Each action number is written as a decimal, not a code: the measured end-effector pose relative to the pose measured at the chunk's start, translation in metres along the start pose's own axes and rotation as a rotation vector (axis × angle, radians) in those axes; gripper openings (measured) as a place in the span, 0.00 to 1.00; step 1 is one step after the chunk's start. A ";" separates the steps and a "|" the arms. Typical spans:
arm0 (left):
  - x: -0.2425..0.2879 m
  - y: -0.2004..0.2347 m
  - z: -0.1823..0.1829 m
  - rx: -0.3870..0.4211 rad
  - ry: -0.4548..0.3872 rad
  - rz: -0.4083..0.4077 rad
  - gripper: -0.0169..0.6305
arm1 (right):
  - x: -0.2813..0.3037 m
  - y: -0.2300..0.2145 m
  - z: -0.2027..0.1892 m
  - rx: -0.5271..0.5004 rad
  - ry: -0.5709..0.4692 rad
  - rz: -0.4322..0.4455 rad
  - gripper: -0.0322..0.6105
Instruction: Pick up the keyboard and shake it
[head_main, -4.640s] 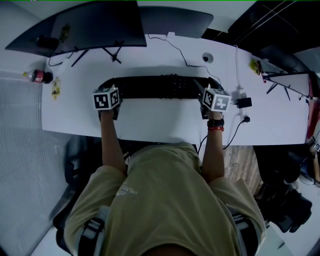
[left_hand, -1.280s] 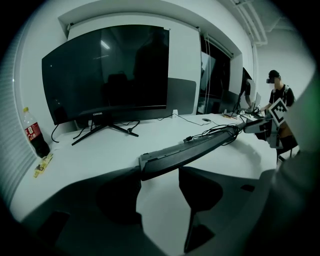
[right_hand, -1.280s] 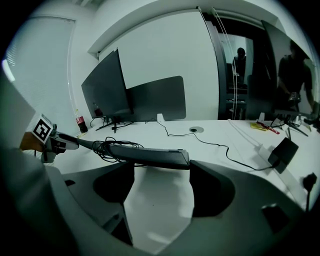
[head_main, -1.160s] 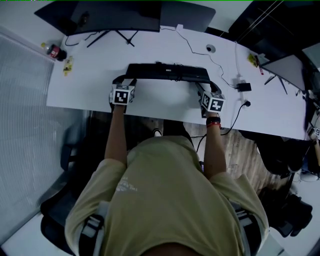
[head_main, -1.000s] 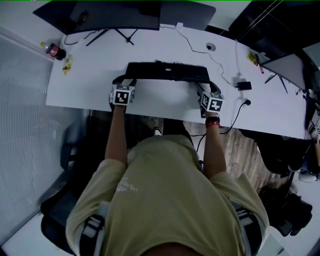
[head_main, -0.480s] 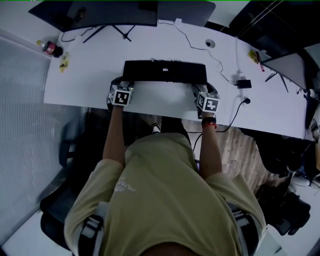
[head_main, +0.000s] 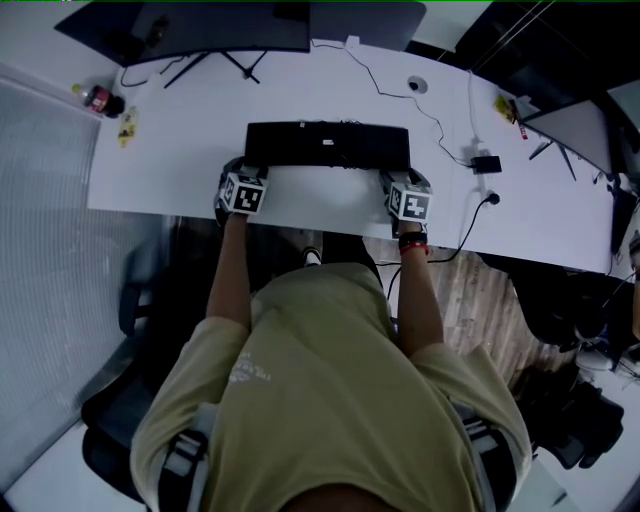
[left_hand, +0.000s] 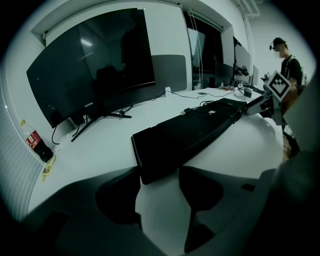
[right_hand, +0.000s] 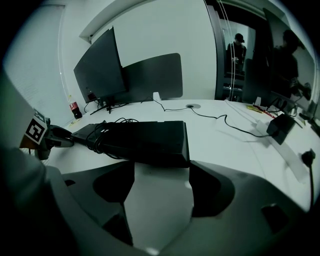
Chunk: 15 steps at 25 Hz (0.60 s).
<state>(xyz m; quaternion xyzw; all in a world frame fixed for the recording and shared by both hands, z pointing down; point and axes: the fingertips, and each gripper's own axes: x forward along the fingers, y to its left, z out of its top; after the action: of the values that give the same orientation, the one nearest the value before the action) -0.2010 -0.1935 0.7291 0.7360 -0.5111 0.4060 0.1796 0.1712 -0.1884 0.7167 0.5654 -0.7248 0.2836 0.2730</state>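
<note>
- Person: seated, olive shirt (head_main: 330, 390), both forearms reaching toward 12 o'clock.
- Left gripper (left_hand: 159, 172): fingers (left_hand: 115, 200) clenched on the near left corner of the keyboard (head_main: 328, 145).
- Right gripper (right_hand: 162, 165): fingers (right_hand: 215, 190) clenched on its near right corner.
- Keyboard: black, spanning between both grippers low at the white counter (head_main: 330, 215), near the front edge. Whether it touches the surface cannot be told.
- Cable (right_hand: 97, 137): looped at the keyboard's left end.
- Power adapter (head_main: 487, 163): at 3 o'clock of the keyboard.
- Bottle (head_main: 95, 98): red label, at 10 o'clock.
- Monitor (head_main: 200, 25): large, dark, at 12 o'clock, at the far edge.
</note>
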 end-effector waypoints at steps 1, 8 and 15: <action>-0.001 -0.002 0.001 0.001 -0.007 0.001 0.41 | 0.000 -0.001 -0.001 0.002 -0.001 0.001 0.60; -0.006 -0.003 -0.010 -0.101 -0.026 -0.021 0.45 | -0.007 -0.002 -0.005 0.029 -0.001 0.011 0.60; -0.032 -0.002 -0.014 -0.179 -0.081 -0.021 0.46 | -0.027 0.005 0.012 0.021 -0.064 0.007 0.60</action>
<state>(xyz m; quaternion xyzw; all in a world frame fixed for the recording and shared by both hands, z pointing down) -0.2101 -0.1640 0.7133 0.7381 -0.5444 0.3267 0.2282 0.1709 -0.1784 0.6882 0.5743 -0.7323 0.2739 0.2426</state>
